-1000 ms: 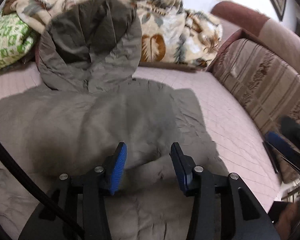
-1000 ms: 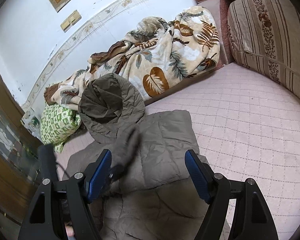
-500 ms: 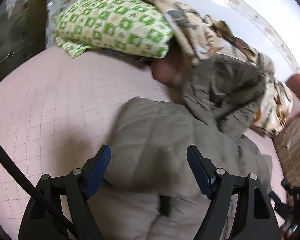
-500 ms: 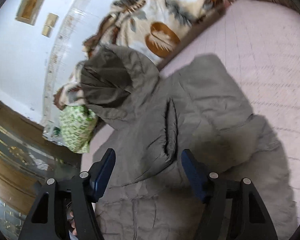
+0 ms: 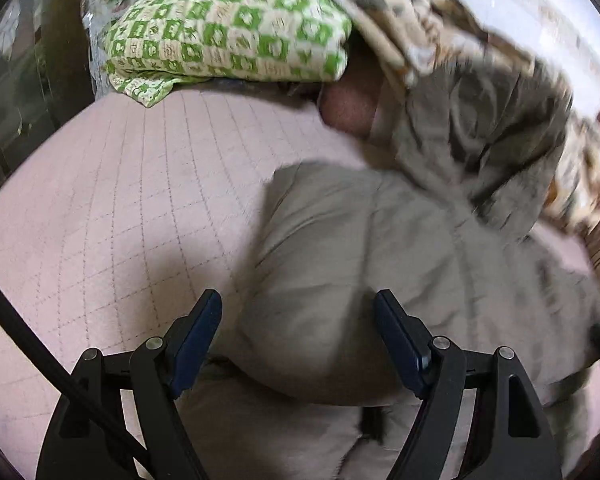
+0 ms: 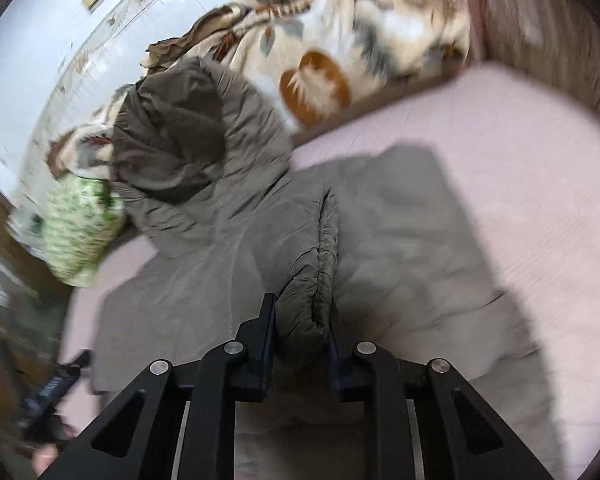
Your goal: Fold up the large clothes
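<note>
Jacket [image 6: 388, 240]: 1; grippers: 2

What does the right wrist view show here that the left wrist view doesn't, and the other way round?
Only the right wrist view shows the right gripper, whose fingers have just been closing, pinching a ridge of the jacket, plus the inside of the hood.
Only the left wrist view shows the left gripper open over the jacket's folded shoulder, gripping nothing.
Both show the grey jacket, green pillow, leaf-print blanket and pink quilted bed.
</note>
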